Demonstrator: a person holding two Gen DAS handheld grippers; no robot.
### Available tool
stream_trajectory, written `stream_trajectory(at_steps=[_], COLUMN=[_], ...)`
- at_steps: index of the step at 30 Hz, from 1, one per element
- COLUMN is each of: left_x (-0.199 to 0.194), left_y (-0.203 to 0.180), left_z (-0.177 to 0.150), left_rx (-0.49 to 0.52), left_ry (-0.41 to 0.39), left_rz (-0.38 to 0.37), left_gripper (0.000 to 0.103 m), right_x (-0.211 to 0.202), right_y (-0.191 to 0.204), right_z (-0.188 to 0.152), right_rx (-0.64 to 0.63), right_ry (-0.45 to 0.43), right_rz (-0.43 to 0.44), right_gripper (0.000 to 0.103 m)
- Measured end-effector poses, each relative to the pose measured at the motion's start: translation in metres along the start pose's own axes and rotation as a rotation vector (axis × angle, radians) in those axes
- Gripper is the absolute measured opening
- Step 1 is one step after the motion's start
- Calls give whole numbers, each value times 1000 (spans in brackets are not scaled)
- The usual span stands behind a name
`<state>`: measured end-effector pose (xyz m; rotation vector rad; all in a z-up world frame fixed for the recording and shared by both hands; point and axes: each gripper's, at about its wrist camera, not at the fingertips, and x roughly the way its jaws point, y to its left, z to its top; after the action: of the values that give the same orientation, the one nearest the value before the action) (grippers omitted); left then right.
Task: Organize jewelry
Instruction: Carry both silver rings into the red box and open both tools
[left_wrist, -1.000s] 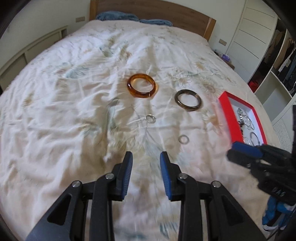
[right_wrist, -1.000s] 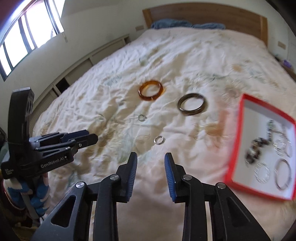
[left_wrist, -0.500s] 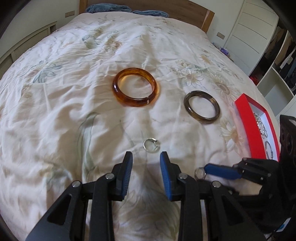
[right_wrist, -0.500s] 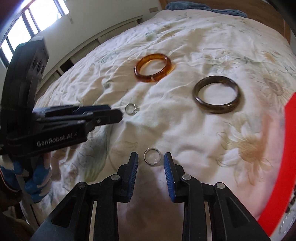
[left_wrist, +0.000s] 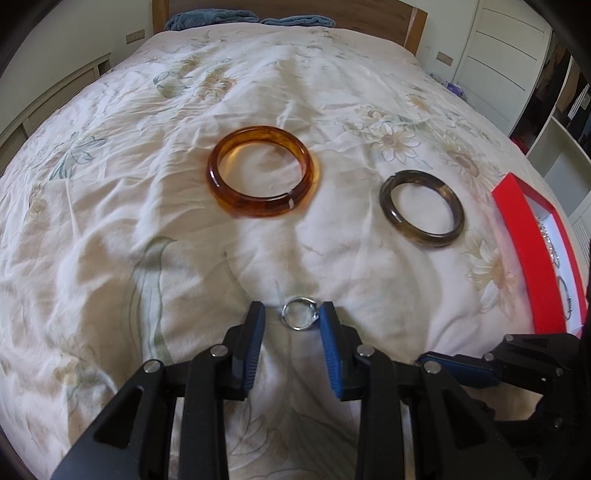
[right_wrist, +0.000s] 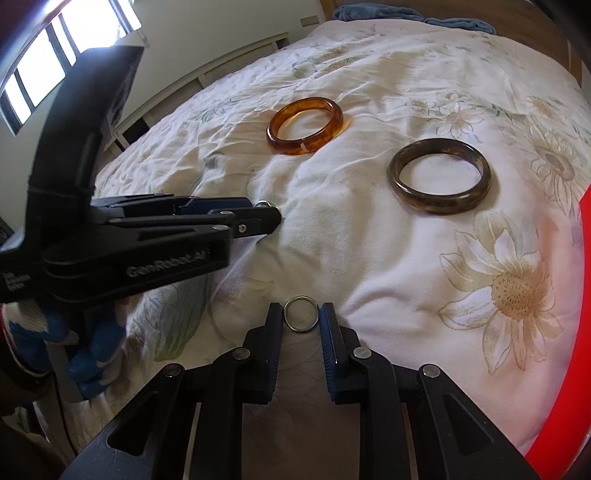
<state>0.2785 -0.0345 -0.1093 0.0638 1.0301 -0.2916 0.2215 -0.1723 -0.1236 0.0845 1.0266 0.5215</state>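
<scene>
While low over the quilt (left_wrist: 110, 229): left gripper (left_wrist: 291, 321) unclenched around set ring (left_wrist: 300, 318); right gripper (right_wrist: 300, 320) flanking plain band (right_wrist: 300, 318), perhaps touching, not clamped.

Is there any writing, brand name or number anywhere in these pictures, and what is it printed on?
"GenRobot.AI": pale lettering, somewhat blurred, on the side of the black left gripper, seen from the right wrist camera.
Small pale print near the rear of the same gripper body: too small and blurred to read.
Nothing readable shows on the amber bangle, the dark brown bangle or the red box.
</scene>
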Motion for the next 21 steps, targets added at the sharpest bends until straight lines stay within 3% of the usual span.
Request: stream_trajectory(at_steps=[4, 13, 21], left_x=[-1, -30, -79], left_y=[0, 0, -32], left_z=[-1, -3, -3], left_rx=[2, -22, 14], left_ry=[-12, -33, -86], left_rz=[12, -20, -61], left_gripper=[18, 17, 17], right_x=[-3, -43, -101], right_y=[0, 8, 5], right_z=[1, -3, -19], right_rx=[15, 34, 68], right_ry=[-9, -59, -136], right_rz=[12, 4, -46], right_gripper=[20, 20, 20])
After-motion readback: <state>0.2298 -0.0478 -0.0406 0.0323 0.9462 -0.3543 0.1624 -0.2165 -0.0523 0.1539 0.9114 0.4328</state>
